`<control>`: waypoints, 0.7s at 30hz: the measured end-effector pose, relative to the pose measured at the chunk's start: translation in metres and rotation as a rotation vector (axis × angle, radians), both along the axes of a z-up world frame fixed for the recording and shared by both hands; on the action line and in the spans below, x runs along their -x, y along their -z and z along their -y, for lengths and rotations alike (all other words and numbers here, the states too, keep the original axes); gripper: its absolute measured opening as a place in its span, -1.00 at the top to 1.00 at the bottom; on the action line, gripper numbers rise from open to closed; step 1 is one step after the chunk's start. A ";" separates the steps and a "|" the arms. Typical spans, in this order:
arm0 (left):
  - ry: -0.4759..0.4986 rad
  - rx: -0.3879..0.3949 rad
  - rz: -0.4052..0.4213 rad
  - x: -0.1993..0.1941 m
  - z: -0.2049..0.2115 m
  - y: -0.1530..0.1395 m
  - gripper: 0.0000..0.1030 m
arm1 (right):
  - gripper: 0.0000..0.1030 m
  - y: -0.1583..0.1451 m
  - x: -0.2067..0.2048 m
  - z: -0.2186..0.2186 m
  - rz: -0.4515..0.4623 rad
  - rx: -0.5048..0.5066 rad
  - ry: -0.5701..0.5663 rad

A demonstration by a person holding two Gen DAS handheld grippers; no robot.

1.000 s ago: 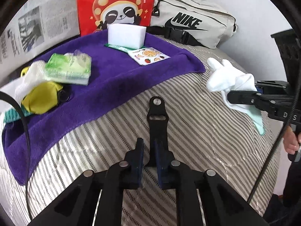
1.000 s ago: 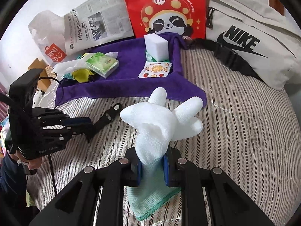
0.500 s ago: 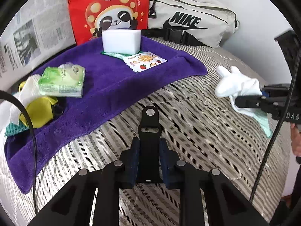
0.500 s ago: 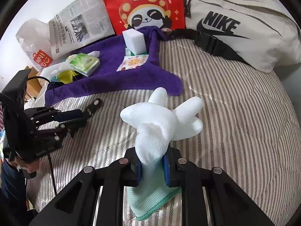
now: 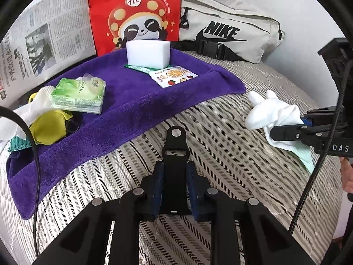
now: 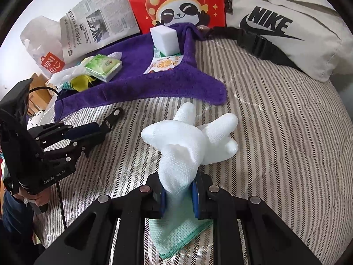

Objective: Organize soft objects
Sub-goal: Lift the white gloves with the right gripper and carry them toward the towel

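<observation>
My left gripper (image 5: 175, 176) is shut on a flat black strap piece (image 5: 175, 152) with a round rivet at its tip, held low over the striped bedcover (image 5: 220, 176). In the right wrist view, the left gripper (image 6: 103, 128) is at the left with the black strap piece (image 6: 115, 113) poking out toward the purple towel (image 6: 154, 84). My right gripper (image 6: 178, 190) is shut on a white glove (image 6: 189, 137) with a mint cuff, its fingers fanned out above the bedcover. From the left wrist view the white glove (image 5: 271, 112) hangs from the right gripper (image 5: 278, 132) at the right edge.
On the purple towel (image 5: 143, 101) lie a white sponge block (image 5: 147, 53), a fruit-print sachet (image 5: 174, 76), a green tissue pack (image 5: 79, 95) and a yellow cloth item (image 5: 48, 128). Behind stand a red panda bag (image 5: 134, 11), a beige Nike bag (image 5: 229, 37) and a newspaper (image 5: 44, 44).
The black strap piece now sits deeper between my left jaws, at its wider part, and the left view has tilted up a little. The right gripper keeps the glove and has barely moved.
</observation>
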State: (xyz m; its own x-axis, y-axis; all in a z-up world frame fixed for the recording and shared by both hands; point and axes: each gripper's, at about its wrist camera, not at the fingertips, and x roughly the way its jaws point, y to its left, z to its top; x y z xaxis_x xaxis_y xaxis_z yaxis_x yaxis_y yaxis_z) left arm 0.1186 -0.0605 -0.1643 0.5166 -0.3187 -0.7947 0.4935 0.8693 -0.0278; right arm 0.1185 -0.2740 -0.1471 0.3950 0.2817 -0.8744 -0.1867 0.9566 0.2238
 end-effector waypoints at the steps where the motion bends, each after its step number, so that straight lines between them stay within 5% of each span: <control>1: -0.001 0.001 0.001 0.000 0.000 0.000 0.59 | 0.64 0.001 0.000 0.000 -0.002 0.000 0.000; 11: -0.005 0.047 -0.022 -0.003 -0.005 -0.001 0.60 | 0.64 0.004 -0.004 -0.004 -0.004 -0.016 -0.004; 21: -0.005 0.007 0.000 0.001 0.000 0.001 0.61 | 0.64 0.004 -0.004 -0.008 -0.003 -0.004 0.001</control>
State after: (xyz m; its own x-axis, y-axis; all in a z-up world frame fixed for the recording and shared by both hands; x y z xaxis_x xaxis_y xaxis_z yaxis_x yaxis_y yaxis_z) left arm 0.1179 -0.0605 -0.1652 0.5177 -0.3217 -0.7928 0.4895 0.8713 -0.0338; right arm 0.1225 -0.2662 -0.1511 0.3923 0.2848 -0.8746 -0.1852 0.9558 0.2282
